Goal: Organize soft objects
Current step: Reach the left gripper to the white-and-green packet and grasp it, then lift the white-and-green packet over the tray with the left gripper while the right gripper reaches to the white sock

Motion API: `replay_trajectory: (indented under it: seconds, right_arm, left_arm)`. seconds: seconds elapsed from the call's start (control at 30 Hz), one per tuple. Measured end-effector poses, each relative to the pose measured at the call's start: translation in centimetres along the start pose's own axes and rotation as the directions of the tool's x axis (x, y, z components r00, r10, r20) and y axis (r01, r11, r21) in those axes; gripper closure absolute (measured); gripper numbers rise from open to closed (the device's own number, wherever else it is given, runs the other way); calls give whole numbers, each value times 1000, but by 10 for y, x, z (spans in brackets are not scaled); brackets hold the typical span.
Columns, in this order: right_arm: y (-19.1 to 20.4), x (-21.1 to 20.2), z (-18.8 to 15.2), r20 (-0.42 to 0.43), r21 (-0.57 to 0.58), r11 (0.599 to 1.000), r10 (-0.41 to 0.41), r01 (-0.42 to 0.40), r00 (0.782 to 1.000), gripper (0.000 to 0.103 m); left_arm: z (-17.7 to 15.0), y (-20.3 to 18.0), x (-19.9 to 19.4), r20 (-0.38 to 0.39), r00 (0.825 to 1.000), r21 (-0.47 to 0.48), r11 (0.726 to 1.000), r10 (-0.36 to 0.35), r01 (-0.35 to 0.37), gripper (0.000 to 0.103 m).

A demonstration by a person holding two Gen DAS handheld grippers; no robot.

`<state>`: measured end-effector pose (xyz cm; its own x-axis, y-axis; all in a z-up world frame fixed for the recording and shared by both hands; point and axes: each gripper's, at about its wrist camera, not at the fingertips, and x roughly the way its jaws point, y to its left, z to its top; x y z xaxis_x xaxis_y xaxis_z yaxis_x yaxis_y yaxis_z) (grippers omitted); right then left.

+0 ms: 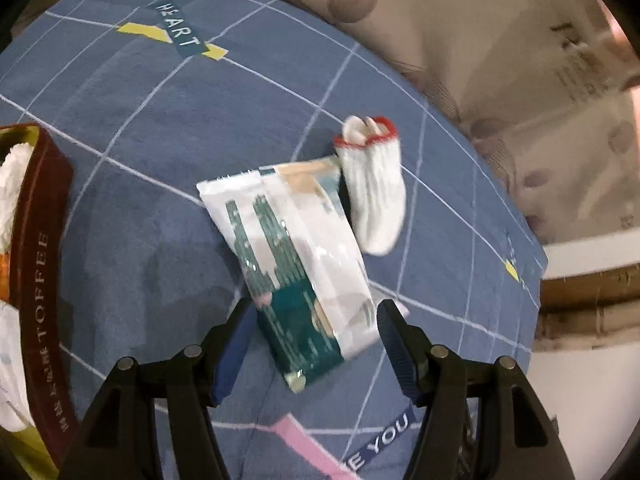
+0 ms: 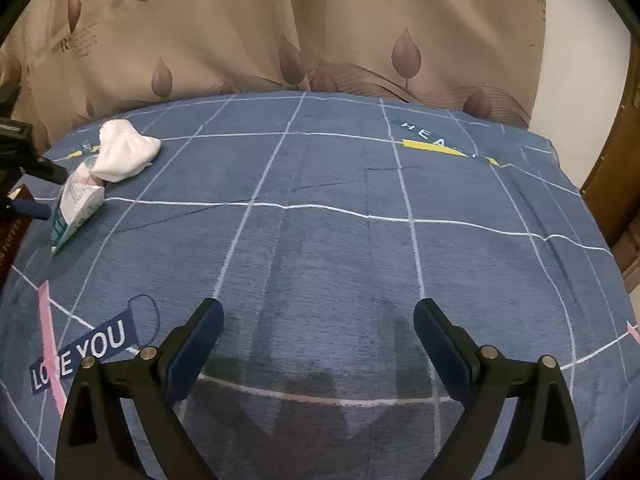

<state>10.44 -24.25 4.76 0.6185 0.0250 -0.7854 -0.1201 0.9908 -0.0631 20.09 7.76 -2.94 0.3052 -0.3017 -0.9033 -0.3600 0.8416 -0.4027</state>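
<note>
**Blue bedcover, two soft things left to box**

Blue checked bedcover across the whole surface, white grid lines, printed tags reading "HEART" and "LOVE YOU". Behind it, beige curtain with leaf shapes and a big letter "R"; smaller print too blurred to read.

At the left edge of the left wrist view, dark red box, "TOFFEE" in gold along its wall, something white and fluffy already inside.

Mid-cover, white and teal tissue pack, glossy wrapper, lettering not legible. Just beyond and touching its far corner, white knitted sock with a red cuff, rolled up.

Left gripper pointing steeply down, jaws apart, straddling the near end of the pack; pads not yet pressing on it. Right gripper over bare cloth, jaws wide apart, nothing between them, well away from both items.

Likely step: closing on the pack for the trip to the box.

Risks, as judged from here:
- Slippery film sliding out of a grip taken only at the end, pack hanging and dropping short of the box.
- Sock dragged along or knocked toward the cover's edge, being in contact with the pack.
- Pads pinching the bedcover with the wrapper if lowered too far.
</note>
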Motion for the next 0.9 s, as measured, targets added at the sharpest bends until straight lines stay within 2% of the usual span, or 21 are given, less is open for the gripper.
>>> replay_trajectory:
  seconds: [0.07, 0.17, 0.37, 0.4, 0.5, 0.67, 0.77, 0.8, 0.83, 0.9]
  right_arm:
    - [0, -1, 0, 5, 4, 1000, 10, -10, 1000, 8]
    - [-1, -3, 0, 15, 8, 1000, 26, -26, 1000, 8]
    - [-3, -6, -1, 32, 18, 998, 53, -53, 998, 8]
    - [-4, -7, -1, 36, 21, 998, 57, -58, 998, 8]
    - [-6, -8, -2, 44, 29, 997, 68, -69, 997, 8]
    - [-9, -9, -1, 48, 39, 996, 80, -82, 996, 7]
    - [-10, -9, -1, 51, 44, 995, 84, -86, 995, 6]
    - [-11, -9, -1, 53, 45, 995, 85, -87, 995, 6]
    - [-12, -9, -1, 54, 48, 995, 85, -88, 995, 5]
    - [-13, -8, -1, 52, 55, 995, 85, -88, 995, 5]
  left_arm:
    - [6, 0, 5, -7, 999, -9, 999, 32, -33, 37]
    - [15, -4, 9, 8, 998, -6, 998, 70, -70, 28]
    - [22, -4, 33, -38, 993, -62, 992, 109, -111, 24]
    - [21, -5, 31, -8, 993, -70, 991, 115, -116, 24]
    - [21, -4, 31, 20, 994, -102, 990, 104, -102, 21]
    - [19, -14, 34, 5, 991, -45, 990, 131, -130, 21]
    - [19, -16, 34, -2, 991, -32, 990, 136, -136, 25]
    - [19, -13, 33, 5, 992, -39, 991, 129, -129, 34]
    - [19, -14, 31, 23, 991, -34, 991, 134, -133, 36]
    - [16, -12, 26, 39, 991, 21, 991, 130, -131, 46]
